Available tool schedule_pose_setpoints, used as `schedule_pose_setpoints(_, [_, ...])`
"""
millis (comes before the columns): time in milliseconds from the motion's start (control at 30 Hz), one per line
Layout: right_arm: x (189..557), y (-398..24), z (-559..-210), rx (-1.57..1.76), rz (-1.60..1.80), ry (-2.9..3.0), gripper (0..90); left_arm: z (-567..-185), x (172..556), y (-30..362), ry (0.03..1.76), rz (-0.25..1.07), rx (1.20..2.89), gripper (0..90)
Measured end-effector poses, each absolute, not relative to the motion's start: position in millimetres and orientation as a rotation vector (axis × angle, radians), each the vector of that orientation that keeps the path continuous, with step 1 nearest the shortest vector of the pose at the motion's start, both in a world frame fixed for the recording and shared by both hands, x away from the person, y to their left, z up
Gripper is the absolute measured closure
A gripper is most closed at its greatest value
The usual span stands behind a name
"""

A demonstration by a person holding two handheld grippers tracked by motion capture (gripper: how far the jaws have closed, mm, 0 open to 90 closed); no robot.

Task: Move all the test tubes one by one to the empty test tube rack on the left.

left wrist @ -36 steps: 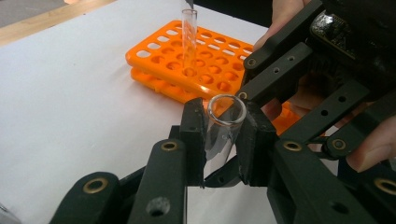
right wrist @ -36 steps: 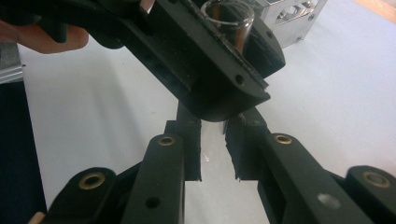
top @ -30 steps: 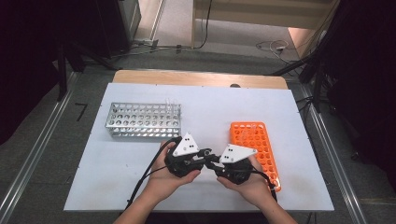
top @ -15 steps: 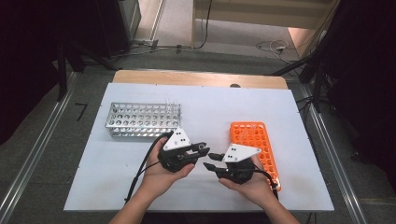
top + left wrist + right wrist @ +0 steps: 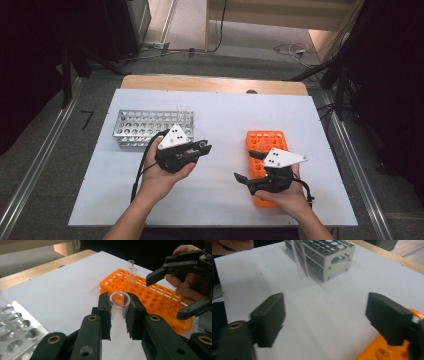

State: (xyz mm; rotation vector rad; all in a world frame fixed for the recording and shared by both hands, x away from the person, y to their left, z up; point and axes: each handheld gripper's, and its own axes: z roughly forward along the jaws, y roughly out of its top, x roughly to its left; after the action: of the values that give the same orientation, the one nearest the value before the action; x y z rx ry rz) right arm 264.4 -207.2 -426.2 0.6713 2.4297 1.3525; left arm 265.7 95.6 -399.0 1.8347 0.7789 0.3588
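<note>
Your hands have split: a second ago both grippers met mid-table, now they're well apart over the white table. Left gripper sits between the metal rack and the orange rack; right gripper hovers over the orange rack's near end. Right jaws have just been opening and stand wide with nothing between them. Left pads are clenched on the clear test tube, rim up. Looks like a completed handoff: tube's now yours on the left, likely bound for a rack slot.
</note>
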Motion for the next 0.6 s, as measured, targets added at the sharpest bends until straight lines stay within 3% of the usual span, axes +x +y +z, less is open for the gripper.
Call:
schedule_pose_setpoints(133, [269, -226, -426, 0.7, 1.365, 2.421, 0.3, -395, 270, 105, 0.803, 0.376, 1.815, 76.0])
schedule_pose_setpoints(600, [280, -273, -426, 0.784, 1.377, 2.353, 0.0, -378, 292, 140, 0.881, 0.469, 1.796, 76.0])
